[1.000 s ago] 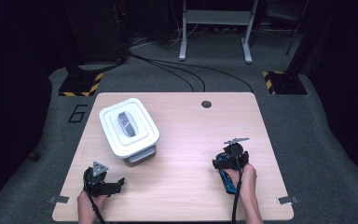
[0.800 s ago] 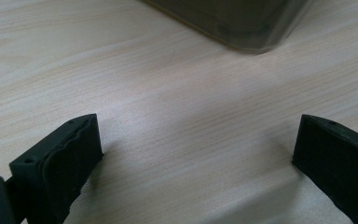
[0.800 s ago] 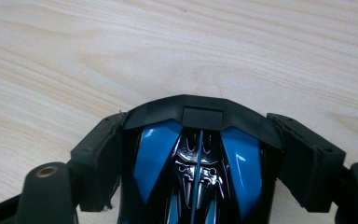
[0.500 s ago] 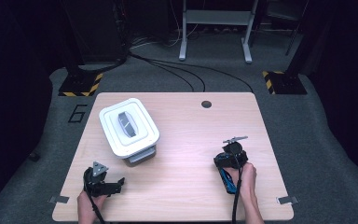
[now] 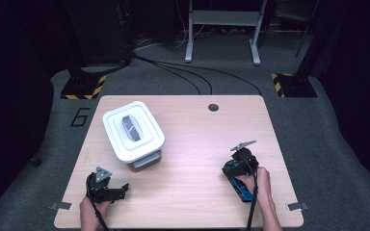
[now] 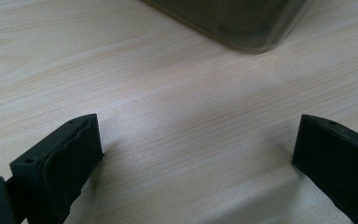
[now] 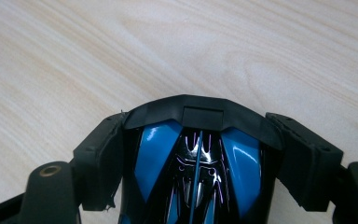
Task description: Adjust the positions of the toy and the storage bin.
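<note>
Between my right gripper [image 7: 200, 154] jaws: glossy blue-black toy car [image 7: 196, 172], gripped. Left gripper [image 6: 200, 154] wide over pale woodgrain table [image 6: 168, 93].

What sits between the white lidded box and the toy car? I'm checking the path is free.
Bare wooden table between box and blue-black car, per the high view.

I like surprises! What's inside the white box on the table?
Can't tell. The white box has its lid on, with a grey handle on top. The lid covers whatever is inside.
</note>
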### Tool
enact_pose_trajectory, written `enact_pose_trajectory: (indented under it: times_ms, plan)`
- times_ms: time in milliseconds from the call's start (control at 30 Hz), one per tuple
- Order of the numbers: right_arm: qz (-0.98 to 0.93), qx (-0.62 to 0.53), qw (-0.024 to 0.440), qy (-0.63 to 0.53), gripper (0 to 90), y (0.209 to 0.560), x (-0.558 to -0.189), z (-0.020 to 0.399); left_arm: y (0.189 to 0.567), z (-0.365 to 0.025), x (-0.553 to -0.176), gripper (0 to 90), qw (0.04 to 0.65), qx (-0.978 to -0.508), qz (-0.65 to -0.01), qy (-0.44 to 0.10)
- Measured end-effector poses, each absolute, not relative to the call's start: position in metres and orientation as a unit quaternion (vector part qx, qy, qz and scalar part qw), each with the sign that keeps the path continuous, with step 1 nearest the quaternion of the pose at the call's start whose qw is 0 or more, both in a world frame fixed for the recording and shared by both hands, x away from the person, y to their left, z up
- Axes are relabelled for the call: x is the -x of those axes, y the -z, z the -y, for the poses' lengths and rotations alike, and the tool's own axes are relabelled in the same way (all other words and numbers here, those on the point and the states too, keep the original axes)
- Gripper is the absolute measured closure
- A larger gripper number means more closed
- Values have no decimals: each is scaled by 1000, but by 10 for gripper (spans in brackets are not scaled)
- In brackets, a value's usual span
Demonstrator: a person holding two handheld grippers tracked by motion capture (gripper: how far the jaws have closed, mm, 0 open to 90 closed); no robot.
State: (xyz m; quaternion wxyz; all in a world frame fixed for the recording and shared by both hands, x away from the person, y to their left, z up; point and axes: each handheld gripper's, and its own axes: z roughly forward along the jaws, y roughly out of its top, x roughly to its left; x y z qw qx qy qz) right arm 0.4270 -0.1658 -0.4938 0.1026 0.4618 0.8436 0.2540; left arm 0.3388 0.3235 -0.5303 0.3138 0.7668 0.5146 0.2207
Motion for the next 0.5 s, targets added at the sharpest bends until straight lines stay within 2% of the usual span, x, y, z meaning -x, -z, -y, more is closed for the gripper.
enact_pose_trajectory:
  times_ms: [500]
  plan:
    - [-861,-427,85,-262,238,494,-412,181,531,-323,-339,11,317,-765,-515,-222]
